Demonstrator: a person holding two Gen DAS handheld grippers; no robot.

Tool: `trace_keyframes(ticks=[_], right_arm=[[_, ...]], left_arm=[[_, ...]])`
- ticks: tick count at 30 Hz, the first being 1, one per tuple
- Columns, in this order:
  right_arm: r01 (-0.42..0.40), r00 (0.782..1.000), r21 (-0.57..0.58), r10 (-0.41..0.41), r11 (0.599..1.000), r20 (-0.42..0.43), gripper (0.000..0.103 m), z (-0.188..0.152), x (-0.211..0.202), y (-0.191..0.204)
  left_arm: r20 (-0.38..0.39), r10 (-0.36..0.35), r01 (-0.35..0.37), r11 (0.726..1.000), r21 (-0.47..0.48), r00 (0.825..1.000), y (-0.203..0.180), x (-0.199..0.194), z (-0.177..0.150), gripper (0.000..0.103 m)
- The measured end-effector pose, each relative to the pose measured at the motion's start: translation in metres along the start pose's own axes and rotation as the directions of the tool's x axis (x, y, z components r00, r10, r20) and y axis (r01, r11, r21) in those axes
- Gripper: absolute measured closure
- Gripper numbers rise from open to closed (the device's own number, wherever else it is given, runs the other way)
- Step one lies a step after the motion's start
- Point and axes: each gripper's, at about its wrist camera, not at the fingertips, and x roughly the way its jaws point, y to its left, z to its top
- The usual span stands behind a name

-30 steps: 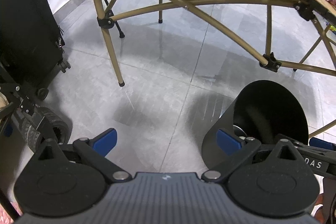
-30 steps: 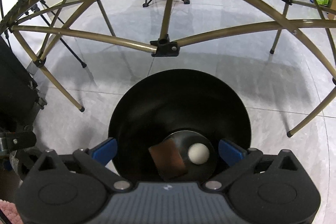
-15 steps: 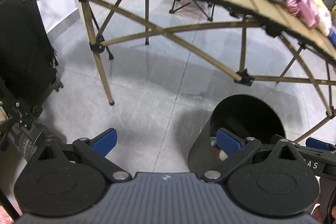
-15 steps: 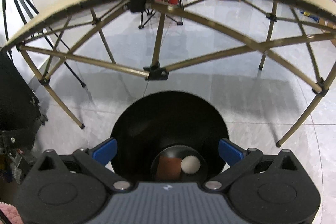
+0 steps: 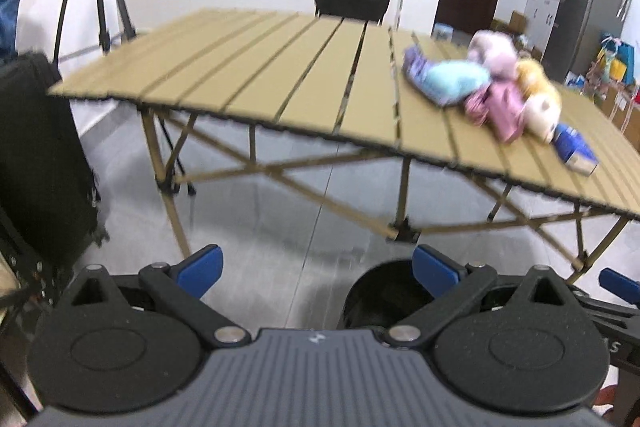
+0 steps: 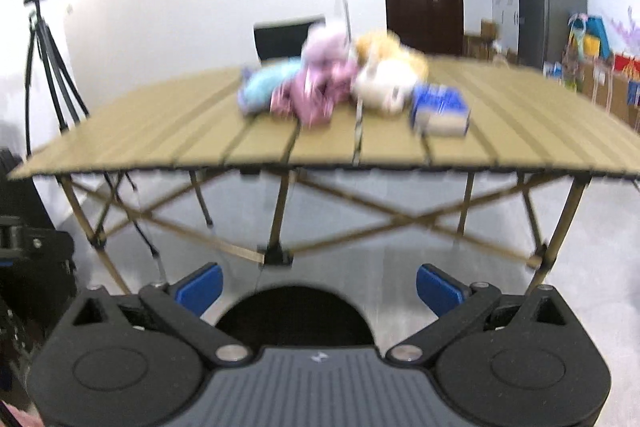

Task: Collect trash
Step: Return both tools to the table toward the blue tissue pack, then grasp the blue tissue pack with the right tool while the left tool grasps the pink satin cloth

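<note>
Both the left gripper [image 5: 316, 263] and the right gripper [image 6: 318, 283] have jaws spread wide and hold nothing. The bin [image 6: 294, 315] sits on the floor directly below the right jaws; the box [image 6: 440, 109] lies ahead of them on the surface [image 6: 160, 135], beside the toys [image 6: 332, 83]. The step in hand appears to be the approach for the next pickup, which calls for advancing over the surface and centring the jaws on the box.

Left gripper [image 5: 316, 269]: fingers spread wide, empty, level, facing the table [image 5: 280, 67].
Right gripper [image 6: 319, 285]: likewise wide apart, empty, facing the table.
</note>
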Motion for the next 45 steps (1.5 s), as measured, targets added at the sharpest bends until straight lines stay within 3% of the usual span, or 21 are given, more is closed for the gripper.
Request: trace_keyframes(ticks=[5,10,25,34,38,45], right_arm=[[0.016,0.995,0.006,-0.016,1.000,0.102,0.000,0.018,-0.019,-0.020],[0.041,0.987,0.033,-0.045,0.999,0.152,0.000,0.036,-0.017,-0.042],[0.136,0.974,0.026,-0.138,0.990,0.181,0.002,0.089,0.062,-0.079],[0.179,0.972,0.041,-0.183,0.983,0.145,0.022,0.100,0.118,-0.091],[0.201,0.970,0.036,-0.204,0.979,0.131,0.052,0.098,0.130,-0.089],[0.218,0.962,0.073,-0.227,0.973,0.151,0.053,0.099,0.126,-0.096]], left_arm=[[0.062,-0.012,0.011,1.000,0.018,0.998,-0.021,-0.010,0.020,0.000],[0.097,-0.027,0.026,0.999,0.020,0.995,-0.043,-0.007,0.038,0.000],[0.095,-0.082,0.078,0.996,0.044,0.992,-0.098,0.049,0.088,0.000],[0.063,-0.124,0.119,0.990,0.072,0.990,-0.119,0.085,0.101,0.000],[0.043,-0.133,0.130,0.989,0.074,0.990,-0.124,0.098,0.105,0.000],[0.008,-0.159,0.158,0.985,0.070,0.987,-0.132,0.115,0.110,0.000]])
